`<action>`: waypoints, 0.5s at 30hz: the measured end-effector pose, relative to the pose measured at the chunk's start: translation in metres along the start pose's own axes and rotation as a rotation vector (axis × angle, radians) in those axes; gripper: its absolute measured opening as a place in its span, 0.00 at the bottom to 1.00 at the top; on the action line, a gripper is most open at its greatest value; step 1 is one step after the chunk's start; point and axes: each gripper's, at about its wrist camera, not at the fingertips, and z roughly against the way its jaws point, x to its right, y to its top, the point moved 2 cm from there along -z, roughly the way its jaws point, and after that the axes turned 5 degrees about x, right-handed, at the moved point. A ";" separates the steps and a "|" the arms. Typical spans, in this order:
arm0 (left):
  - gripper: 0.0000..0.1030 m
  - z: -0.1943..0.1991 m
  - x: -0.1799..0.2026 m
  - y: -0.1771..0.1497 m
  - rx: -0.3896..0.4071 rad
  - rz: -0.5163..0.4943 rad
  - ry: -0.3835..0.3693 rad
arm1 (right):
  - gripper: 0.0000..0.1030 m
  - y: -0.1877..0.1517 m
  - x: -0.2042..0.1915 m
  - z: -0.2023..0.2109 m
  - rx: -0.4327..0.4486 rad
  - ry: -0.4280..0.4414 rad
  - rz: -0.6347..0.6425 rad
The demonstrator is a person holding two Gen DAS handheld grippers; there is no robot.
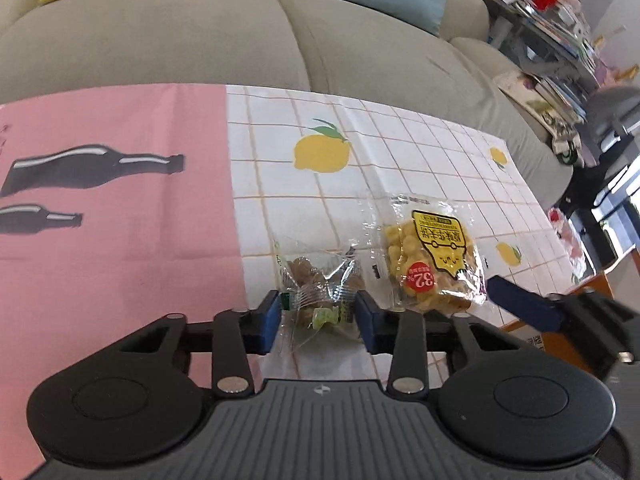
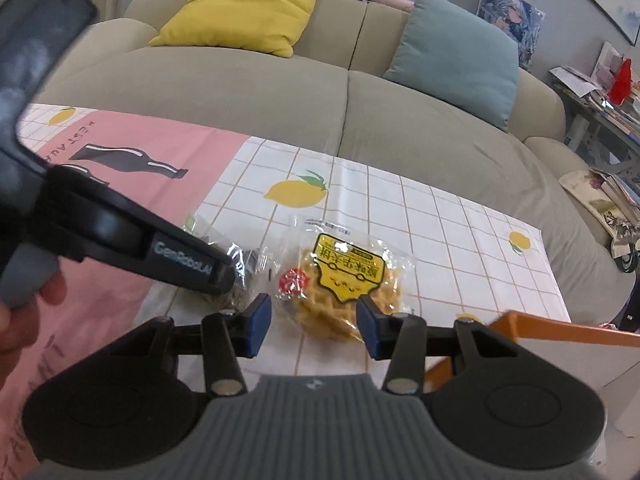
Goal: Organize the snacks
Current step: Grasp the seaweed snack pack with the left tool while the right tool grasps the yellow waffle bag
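Underneath everything lies a tablecloth (image 1: 420,148) in two prints, a pink panel with black bottle shapes beside a white grid dotted with lemons, spread over a low table in front of a grey-green sofa (image 2: 248,88). A yellow cushion (image 2: 244,10) and a teal cushion (image 2: 456,56) lean on the sofa back, with a patterned blue one further right; a cluttered shelf (image 1: 560,28) of books and papers stands past the sofa's end. Two snack packets lie side by side on the grid part: a clear packet of brown sweets (image 1: 316,288) and a yellow-labelled biscuit packet (image 2: 344,276). The left gripper (image 1: 316,316) has its blue pads pressed on the sweets packet. The right gripper (image 2: 314,324) straddles the biscuit packet's near end, its right pad touching the wrapper, the left pad clear. An orange-edged box (image 2: 568,332) sits at the near right.
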 end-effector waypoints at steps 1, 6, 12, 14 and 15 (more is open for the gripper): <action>0.39 0.003 -0.003 0.000 0.003 0.010 0.011 | 0.46 0.000 -0.002 -0.003 -0.004 0.002 -0.002; 0.37 0.025 -0.023 -0.007 0.021 0.058 0.071 | 0.57 -0.003 -0.016 -0.016 0.004 -0.021 0.024; 0.33 0.048 -0.029 -0.026 0.022 0.035 0.105 | 0.42 -0.007 -0.032 -0.029 0.004 -0.103 0.105; 0.33 0.056 -0.030 -0.032 0.021 0.043 0.115 | 0.27 -0.006 -0.035 -0.030 0.009 -0.108 0.130; 0.33 0.060 -0.029 -0.036 0.021 0.041 0.125 | 0.19 -0.007 -0.035 -0.030 0.010 -0.117 0.146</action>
